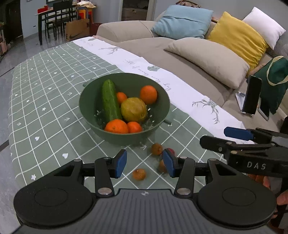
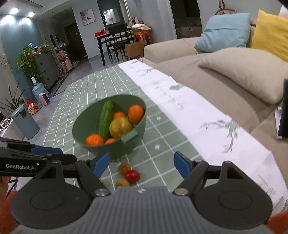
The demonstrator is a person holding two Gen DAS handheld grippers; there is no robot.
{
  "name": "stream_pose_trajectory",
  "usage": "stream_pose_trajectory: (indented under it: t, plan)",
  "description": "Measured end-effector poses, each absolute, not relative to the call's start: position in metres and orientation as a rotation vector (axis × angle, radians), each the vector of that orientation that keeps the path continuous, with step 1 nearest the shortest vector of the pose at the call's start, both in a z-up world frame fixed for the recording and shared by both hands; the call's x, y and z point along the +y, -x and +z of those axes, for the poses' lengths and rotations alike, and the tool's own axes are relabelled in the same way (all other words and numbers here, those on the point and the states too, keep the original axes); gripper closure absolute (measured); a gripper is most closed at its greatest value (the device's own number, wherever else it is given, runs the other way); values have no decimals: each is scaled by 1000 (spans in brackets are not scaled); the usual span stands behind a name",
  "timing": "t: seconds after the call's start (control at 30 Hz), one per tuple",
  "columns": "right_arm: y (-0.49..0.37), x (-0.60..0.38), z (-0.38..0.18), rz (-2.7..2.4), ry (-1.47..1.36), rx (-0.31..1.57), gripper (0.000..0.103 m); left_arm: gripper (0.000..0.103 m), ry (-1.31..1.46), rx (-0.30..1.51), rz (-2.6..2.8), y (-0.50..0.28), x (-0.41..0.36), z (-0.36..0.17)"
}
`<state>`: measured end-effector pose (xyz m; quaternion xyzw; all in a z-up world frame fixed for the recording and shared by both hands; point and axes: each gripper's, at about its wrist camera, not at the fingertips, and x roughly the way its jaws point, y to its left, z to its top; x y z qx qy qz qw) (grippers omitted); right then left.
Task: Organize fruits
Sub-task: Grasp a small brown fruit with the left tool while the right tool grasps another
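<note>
The green bowl point(image 1: 124, 109) stands on the checked tablecloth point(image 1: 45, 100) and holds a cucumber point(image 1: 110, 101), 4 oranges point(image 1: 148, 94) and 1 yellow-green fruit point(image 1: 134, 109). Just in front of the bowl, 3 small brown fruits point(image 1: 139, 174) and 1 red fruit point(image 2: 132, 176) lie on the cloth. The left gripper point(image 1: 144, 162) hangs above them with jaws apart, holding nothing. The right gripper point(image 2: 142, 164) is also wide apart and holds nothing.

Even indoor light, ceiling spots point(image 2: 10, 17) glaring top left, fisheye-bent edges, right wrist view motion-blurred
</note>
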<state>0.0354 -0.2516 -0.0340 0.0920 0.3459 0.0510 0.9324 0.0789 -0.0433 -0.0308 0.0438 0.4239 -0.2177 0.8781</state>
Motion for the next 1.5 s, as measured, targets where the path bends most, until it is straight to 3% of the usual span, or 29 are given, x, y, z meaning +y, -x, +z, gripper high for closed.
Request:
stream_pose_trajectory:
  t: [0.17,0.53,0.7,1.5]
  plan:
    - [-34,-247,-50,137,-203,746,31,48,-112,917,-460,-66,-49,-49]
    - [-49,-236,-78,187,-136,817,64,52,-106,953,-421,-73,-51,-79]
    - [-60,-228,-91,227,-145,870,77,60,-86,967,-404,-85,-49,-92]
    - [-86,-216,-120,310,-160,947,82,67,64,1075,-425,-108,-36,-120]
